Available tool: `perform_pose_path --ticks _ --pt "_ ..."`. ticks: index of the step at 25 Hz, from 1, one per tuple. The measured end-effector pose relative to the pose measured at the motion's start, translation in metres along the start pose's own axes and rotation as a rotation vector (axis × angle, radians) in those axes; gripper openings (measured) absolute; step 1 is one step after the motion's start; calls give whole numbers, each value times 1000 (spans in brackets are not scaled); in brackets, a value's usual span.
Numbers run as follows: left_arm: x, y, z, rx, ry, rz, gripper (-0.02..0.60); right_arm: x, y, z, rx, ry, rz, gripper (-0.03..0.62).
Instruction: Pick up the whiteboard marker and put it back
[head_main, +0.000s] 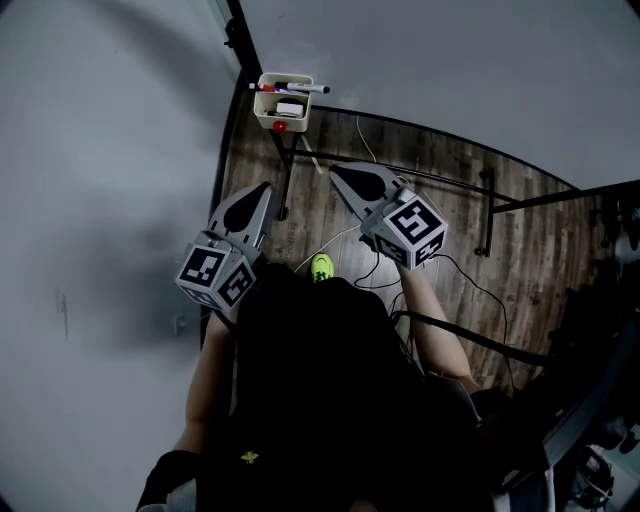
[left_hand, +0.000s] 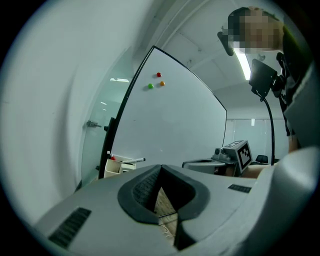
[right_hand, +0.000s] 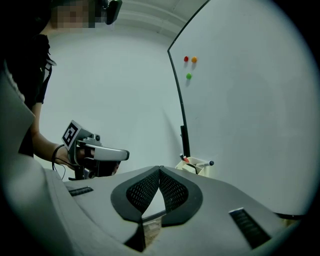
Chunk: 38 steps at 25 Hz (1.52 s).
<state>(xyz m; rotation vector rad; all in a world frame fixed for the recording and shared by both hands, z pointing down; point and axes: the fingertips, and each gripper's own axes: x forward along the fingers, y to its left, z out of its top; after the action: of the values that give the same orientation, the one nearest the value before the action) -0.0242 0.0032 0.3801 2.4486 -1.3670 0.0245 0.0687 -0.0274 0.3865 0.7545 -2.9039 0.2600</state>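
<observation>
A whiteboard marker (head_main: 300, 88) lies across the top of a small cream tray (head_main: 270, 112) fixed at the whiteboard's lower edge. The marker (left_hand: 134, 160) shows far ahead in the left gripper view, and the marker (right_hand: 205, 164) also shows in the right gripper view. My left gripper (head_main: 262, 188) is shut with nothing in it, well short of the tray. My right gripper (head_main: 335, 170) is also shut and empty, a little to the right of the tray. Close up, the left gripper (left_hand: 160, 167) and the right gripper (right_hand: 160, 169) have their pads meeting at the tips.
The whiteboard (left_hand: 175, 120) carries red, orange and green magnets (left_hand: 159, 75). The tray also holds other pens and a red thing (head_main: 280, 126). Black stand legs (head_main: 487, 210) and cables (head_main: 470, 285) lie on the wooden floor. A glass wall (left_hand: 100, 135) stands left of the board.
</observation>
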Motion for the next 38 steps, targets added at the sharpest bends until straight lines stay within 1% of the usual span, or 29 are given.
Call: perform_pose_path --ticks 7,13,23,28,34,38 --pt "7 0 7 20 -4 9 32 5 -8 2 13 -26 15 9" --pt "14 -2 8 28 -9 -16 32 10 -25 8 -18 -33 -25 9" --pt "26 26 15 11 -12 -29 32 43 -54 13 -46 -21 -63 12" --pt "33 48 16 -9 6 -32 32 63 -71 10 -40 -1 -93 49" --pt "44 72 16 -31 29 -59 32 84 -90 1 -13 34 -125 76" --pt "52 85 15 -45 47 -77 32 95 -103 -3 -2 59 -156 124"
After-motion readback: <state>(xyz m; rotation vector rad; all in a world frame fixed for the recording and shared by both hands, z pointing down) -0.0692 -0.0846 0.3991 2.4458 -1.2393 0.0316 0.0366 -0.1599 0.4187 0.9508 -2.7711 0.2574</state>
